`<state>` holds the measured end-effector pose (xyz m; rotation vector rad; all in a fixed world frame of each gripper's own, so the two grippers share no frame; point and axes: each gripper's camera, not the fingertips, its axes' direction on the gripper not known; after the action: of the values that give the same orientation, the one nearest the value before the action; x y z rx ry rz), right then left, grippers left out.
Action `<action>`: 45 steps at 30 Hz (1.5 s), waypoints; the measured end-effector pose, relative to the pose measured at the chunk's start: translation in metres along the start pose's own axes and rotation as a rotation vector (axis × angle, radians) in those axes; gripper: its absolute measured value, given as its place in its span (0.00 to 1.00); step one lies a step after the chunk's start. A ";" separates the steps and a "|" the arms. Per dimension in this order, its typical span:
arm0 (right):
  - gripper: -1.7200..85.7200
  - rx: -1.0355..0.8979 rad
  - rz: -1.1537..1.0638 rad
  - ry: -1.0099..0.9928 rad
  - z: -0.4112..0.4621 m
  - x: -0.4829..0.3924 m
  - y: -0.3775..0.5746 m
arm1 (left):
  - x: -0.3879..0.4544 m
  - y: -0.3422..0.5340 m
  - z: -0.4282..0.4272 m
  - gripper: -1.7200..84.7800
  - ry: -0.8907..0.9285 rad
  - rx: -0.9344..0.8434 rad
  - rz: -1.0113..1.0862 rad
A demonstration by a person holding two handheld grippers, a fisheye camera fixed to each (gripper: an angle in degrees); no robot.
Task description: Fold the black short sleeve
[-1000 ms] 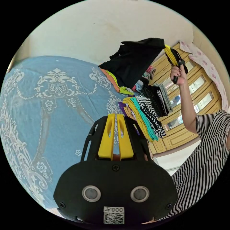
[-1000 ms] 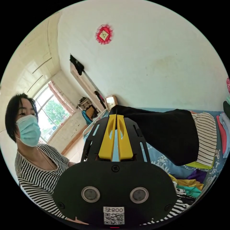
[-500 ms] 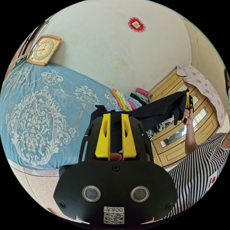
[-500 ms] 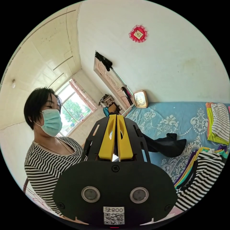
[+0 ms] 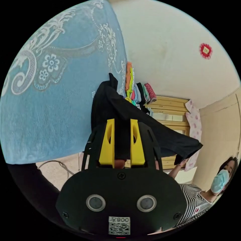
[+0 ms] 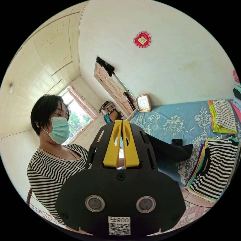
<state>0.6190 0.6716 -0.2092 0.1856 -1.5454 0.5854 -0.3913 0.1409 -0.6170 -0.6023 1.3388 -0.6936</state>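
Shirt (image 5: 140, 125), black, strung in the air above the blue bed (image 5: 50, 113), one end trailing onto it. Left gripper (image 5: 122, 120) clamps black cloth between its yellow jaws. Right gripper (image 6: 122, 123): jaws together, shirt (image 6: 170, 150) runs behind them, grip itself hidden, cannot tell. Stacks (image 6: 216, 165) of folded clothes sit beside it on the bed. Left gripper view adds a wooden cabinet (image 5: 168, 118); right gripper view adds clock (image 6: 143, 103), window (image 6: 75, 113).

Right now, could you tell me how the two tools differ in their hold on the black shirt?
The left tool has its jaws spread around a thick bunch of the black shirt; the right tool has its jaws nearly together on a thin edge. Both grip the same shirt.
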 end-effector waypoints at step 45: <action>0.02 0.243 -0.248 0.002 -0.051 -0.013 0.062 | 0.516 0.297 -0.413 0.03 -0.018 0.698 1.063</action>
<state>0.6364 0.7451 -0.2395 0.5535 -1.4202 0.5739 -0.7216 -0.0483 -1.2336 0.6480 1.0898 -0.2151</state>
